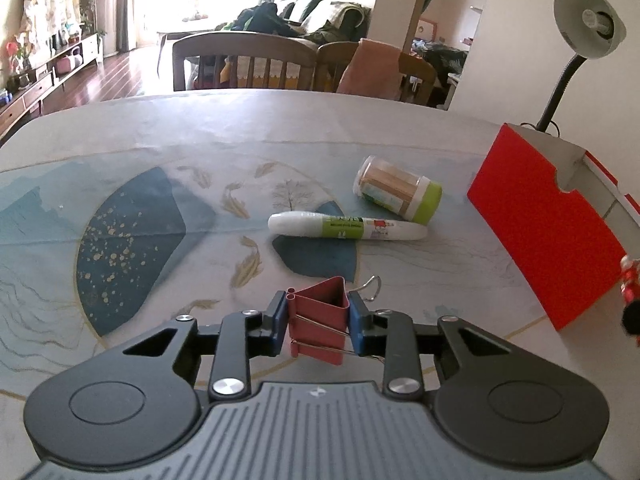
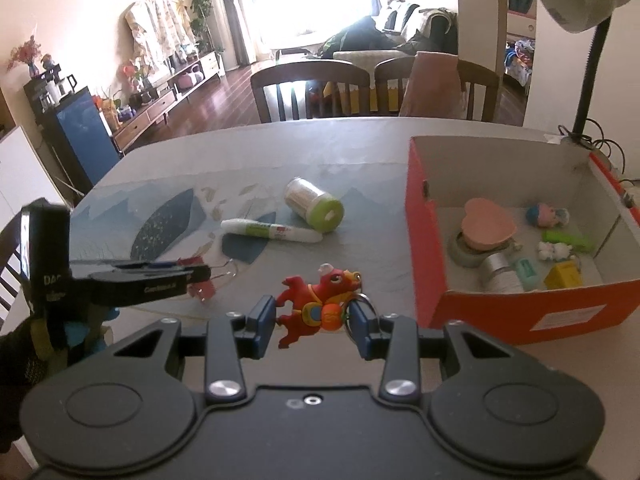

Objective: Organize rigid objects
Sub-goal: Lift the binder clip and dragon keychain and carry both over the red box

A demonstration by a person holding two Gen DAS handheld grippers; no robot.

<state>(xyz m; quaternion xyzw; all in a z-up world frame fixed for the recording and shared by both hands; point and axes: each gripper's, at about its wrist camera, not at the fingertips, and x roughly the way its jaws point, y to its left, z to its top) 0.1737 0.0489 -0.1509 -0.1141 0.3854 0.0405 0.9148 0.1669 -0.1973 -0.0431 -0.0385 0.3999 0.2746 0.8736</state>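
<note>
Toys and desk clutter are mid-sort on a dining table (image 1: 280,128) covered with a painted cloth, and we have two pieces in hand at once. Our left gripper (image 1: 319,322) is clenched on a red binder clip (image 1: 318,320), blue pads pressed to its two sides and the wire handles poking out past the right finger; the clip appears lifted clear of the cloth. Our right gripper (image 2: 313,322) is closed around a red toy ox keychain (image 2: 316,304), its metal ring (image 2: 362,312) caught at the right pad, though from this angle we cannot tell how firmly the pads bite. The red cardboard box (image 2: 520,312) stands just to the right, open, already holding a pink heart-shaped piece (image 2: 488,226), a small doll (image 2: 546,216), a yellow block (image 2: 564,274) and other small items. We judge this the carrying step: both pieces are picked up and neither is in the box. The next move calls for swinging each gripper over the box's near wall, one after the other so they do not collide, and letting go low inside. A glue pen (image 1: 346,230) and a jar of toothpicks (image 1: 398,190) lie on their sides, close together, farther out on the cloth, not yet collected.
</note>
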